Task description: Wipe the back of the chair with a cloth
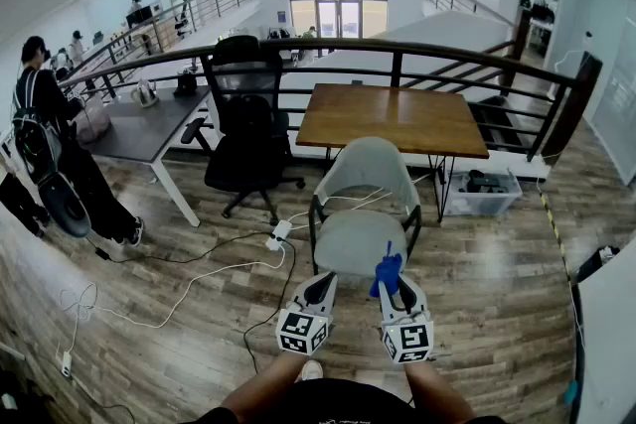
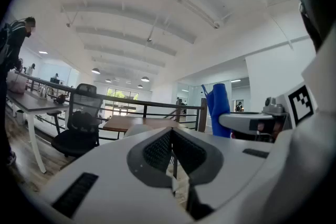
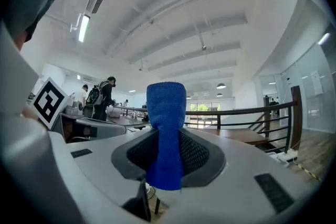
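A grey shell chair [image 1: 366, 204] faces me in the head view, its curved back [image 1: 376, 163] against the wooden table [image 1: 395, 117]. My right gripper [image 1: 394, 289] hovers above the seat's front right edge, shut on a blue cloth [image 1: 387, 271] that stands upright between its jaws [image 3: 166, 134]. My left gripper [image 1: 319, 290] hangs beside it over the seat's front left edge, jaws together with nothing in them [image 2: 171, 148]. The cloth also shows in the left gripper view [image 2: 217, 109]. Both grippers are short of the chair back.
A black office chair [image 1: 245, 129] stands left of the grey chair at a grey desk [image 1: 139, 128]. White cables and a power strip [image 1: 277, 234] lie on the wood floor. A dark railing [image 1: 397, 55] runs behind the table. A person [image 1: 55, 149] stands far left. A plastic bin [image 1: 480, 193] sits right.
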